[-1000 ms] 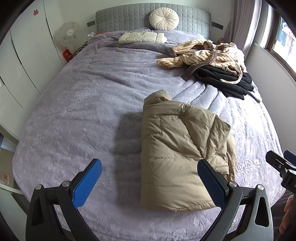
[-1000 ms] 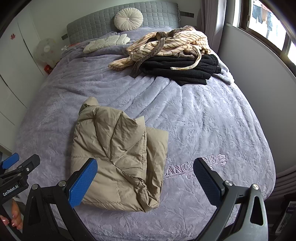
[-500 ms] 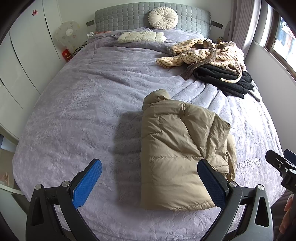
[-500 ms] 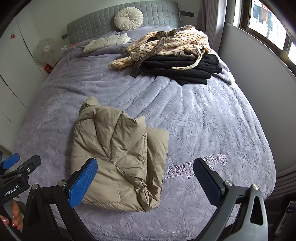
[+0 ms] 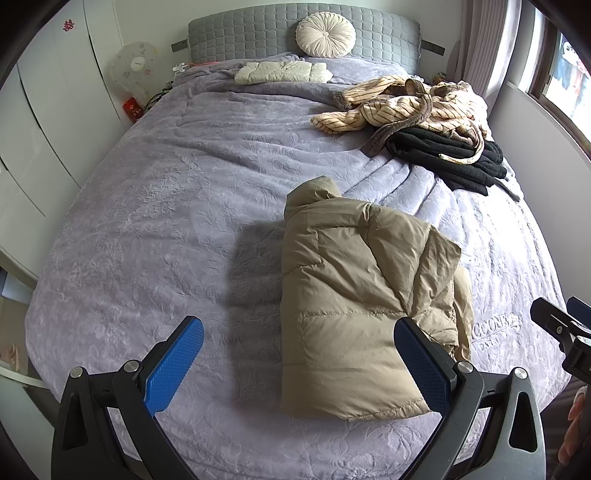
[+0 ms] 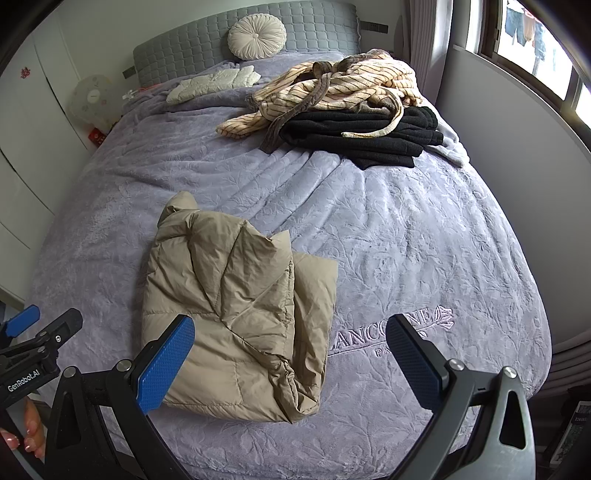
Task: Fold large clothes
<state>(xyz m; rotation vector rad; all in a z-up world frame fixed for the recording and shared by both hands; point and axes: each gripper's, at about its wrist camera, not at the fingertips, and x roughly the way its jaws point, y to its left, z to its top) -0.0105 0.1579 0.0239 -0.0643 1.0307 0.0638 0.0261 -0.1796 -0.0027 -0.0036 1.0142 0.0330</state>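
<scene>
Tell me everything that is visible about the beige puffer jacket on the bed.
The beige puffer jacket is quilted, with a smooth, slightly shiny shell that looks padded. It lies folded into a rough, thick rectangle on the purple bedspread, near the foot of the bed. Its collar end points toward the headboard, a creased sleeve is folded over the top, and an underlayer sticks out along the window side. Only the bedspread touches it; both tools hang open, apart from it.

Both wrist cameras look from the foot of the bed toward the headboard, fairly near, angled down. The left view sits further left, probably slightly; both share the jacket, centre frame.
</scene>
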